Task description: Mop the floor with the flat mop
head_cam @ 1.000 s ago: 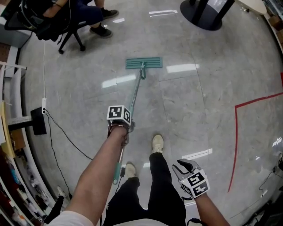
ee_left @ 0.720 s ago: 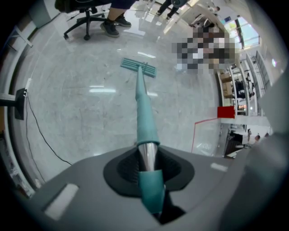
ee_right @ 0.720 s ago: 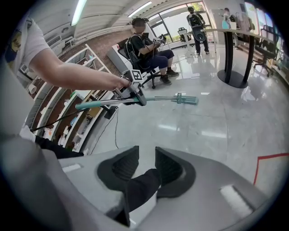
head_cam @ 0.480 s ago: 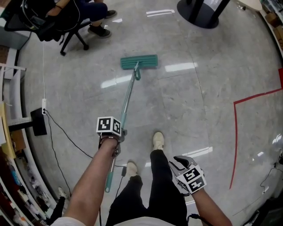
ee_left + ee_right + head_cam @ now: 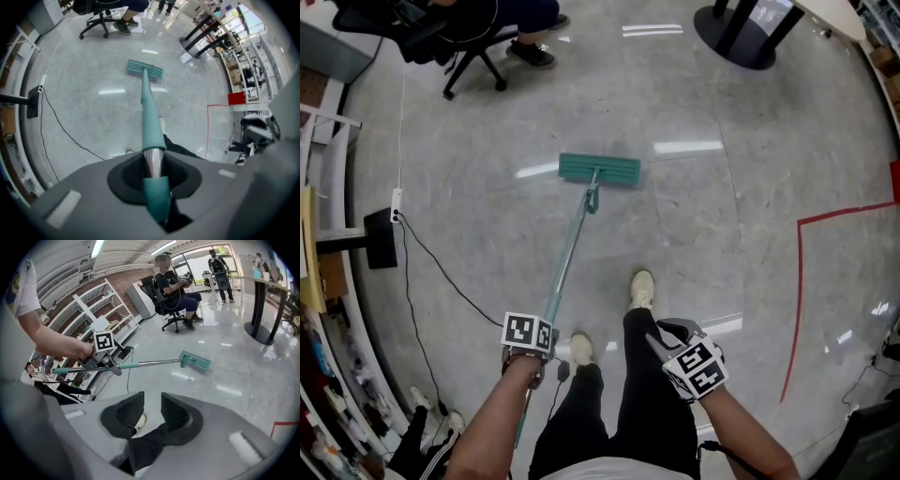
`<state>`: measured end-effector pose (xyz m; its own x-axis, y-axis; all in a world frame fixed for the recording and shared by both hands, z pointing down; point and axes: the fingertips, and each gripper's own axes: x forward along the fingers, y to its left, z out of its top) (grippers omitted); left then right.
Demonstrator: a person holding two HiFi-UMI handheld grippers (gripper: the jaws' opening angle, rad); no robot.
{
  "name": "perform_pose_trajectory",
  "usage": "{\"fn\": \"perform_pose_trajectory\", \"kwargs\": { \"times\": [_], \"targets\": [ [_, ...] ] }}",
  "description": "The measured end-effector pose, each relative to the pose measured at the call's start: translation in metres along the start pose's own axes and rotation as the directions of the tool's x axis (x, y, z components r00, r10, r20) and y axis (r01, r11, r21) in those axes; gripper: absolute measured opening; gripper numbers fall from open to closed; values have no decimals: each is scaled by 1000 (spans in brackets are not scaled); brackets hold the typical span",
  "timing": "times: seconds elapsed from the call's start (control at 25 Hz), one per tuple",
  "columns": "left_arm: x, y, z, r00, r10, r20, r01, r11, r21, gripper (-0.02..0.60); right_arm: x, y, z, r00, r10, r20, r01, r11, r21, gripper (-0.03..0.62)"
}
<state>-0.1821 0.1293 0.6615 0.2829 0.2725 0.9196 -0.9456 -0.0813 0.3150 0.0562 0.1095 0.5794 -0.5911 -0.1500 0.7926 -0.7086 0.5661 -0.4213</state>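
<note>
Mop (image 5: 574,242) head lies flat on the floor (image 5: 750,234), ahead of the shoe (image 5: 643,289). Left gripper (image 5: 152,161) fingers clamp its handle. Right gripper (image 5: 152,411), behind the shoe: fingers apart, empty.

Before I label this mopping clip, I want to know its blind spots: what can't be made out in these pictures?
- Underside of the mop head: it lies flat on the floor in every view, so whether it is wet or dirty cannot be told.
- Seated person: face blurred in the right gripper view; cut off by the top edge in the head view.
- Red line: runs off the right edge in the head view.
</note>
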Motion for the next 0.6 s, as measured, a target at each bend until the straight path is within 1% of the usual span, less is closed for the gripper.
{"fn": "perform_pose_trajectory", "kwargs": {
  "times": [0.2, 0.32, 0.48, 0.6],
  "targets": [
    [10, 12, -72, 999, -2, -37, 1, 1000, -21, 80, 17, 19, -1, 1000, 19, -22, -20, 999, -29, 112],
    [20, 16, -100, 998, -7, -60, 5, 999, -40, 80, 24, 30, -2, 999, 31, -32, -32, 999, -37, 112],
    [44, 15, -109, 998, -25, -61, 20, 997, -71, 80, 29, 37, -7, 998, 43, -48, -46, 998, -51, 112],
    [60, 11, -101, 998, -43, -48, 38, 995, -95, 80, 27, 38, -15, 997, 48, -65, -51, 998, -45, 112]
  ]
}}
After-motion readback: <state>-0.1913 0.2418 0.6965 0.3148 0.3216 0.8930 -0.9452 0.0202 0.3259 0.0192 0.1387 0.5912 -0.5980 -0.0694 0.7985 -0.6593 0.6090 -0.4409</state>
